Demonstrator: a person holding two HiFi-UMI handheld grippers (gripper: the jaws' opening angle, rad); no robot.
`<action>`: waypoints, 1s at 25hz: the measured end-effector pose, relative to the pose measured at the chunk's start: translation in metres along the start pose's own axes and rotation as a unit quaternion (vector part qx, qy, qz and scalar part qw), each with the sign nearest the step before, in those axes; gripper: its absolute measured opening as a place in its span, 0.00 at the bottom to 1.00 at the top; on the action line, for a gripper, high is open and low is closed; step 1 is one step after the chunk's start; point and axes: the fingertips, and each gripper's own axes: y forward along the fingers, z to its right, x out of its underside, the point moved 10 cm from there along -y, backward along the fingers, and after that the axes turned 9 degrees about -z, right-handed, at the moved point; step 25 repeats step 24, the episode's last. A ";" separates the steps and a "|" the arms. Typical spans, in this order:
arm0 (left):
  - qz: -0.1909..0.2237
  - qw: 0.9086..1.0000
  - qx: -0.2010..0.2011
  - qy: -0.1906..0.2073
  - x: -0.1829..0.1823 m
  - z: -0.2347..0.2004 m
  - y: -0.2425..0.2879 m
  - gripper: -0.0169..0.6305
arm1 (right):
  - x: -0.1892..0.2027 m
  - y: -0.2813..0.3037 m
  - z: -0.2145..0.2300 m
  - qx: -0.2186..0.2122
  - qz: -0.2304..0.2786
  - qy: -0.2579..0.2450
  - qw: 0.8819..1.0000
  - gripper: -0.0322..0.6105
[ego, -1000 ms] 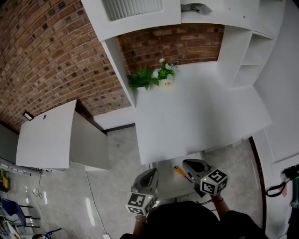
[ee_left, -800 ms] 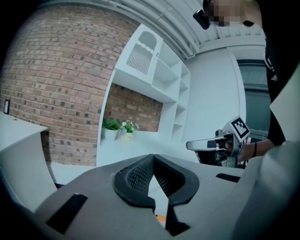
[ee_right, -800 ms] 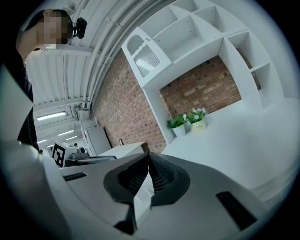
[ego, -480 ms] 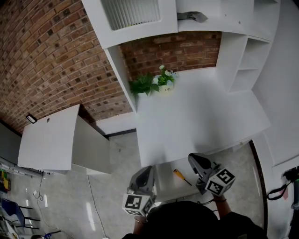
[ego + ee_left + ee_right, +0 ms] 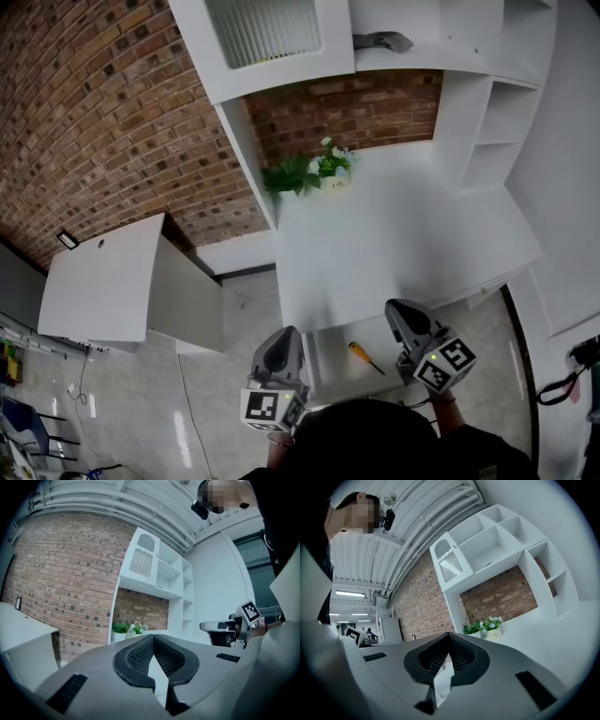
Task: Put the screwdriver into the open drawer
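Overhead, the brick wall [image 5: 103,122] fills the far left of the head view and shows again behind the white desk [image 5: 394,234]. A white shelf unit [image 5: 309,70] rises over the far edge of the desk, with open compartments down its right side. On its upper shelf lies a grey object [image 5: 380,40] too small to identify. To the left, well apart from the desk, stands a low white cabinet [image 5: 94,281] on the glossy tiled floor [image 5: 225,375].

Under the near edge of the desk the drawer [image 5: 328,366] stands pulled out towards the person. The left gripper [image 5: 287,332] hangs just beside the drawer's left side and the right gripper [image 5: 397,306] over its right end; both point away from the person, roughly level. In the left gripper view the left gripper [image 5: 153,639] has its jaws brought together at the tips with nothing between them. The right gripper view shows the right gripper [image 5: 449,635] likewise closed and empty.

A small potted plant [image 5: 319,169] with white flowers sits at the far left corner of the desk, against the brick.

Smallest, the screwdriver [image 5: 364,356] lies flat on the drawer's floor between the two grippers, touching neither. Its orange handle points far-left and its dark shaft near-right.
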 end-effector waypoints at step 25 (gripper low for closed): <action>-0.014 0.999 -0.018 0.034 -0.001 0.008 -0.005 0.04 | -0.001 -0.015 0.003 0.018 -0.010 -0.045 0.999 0.07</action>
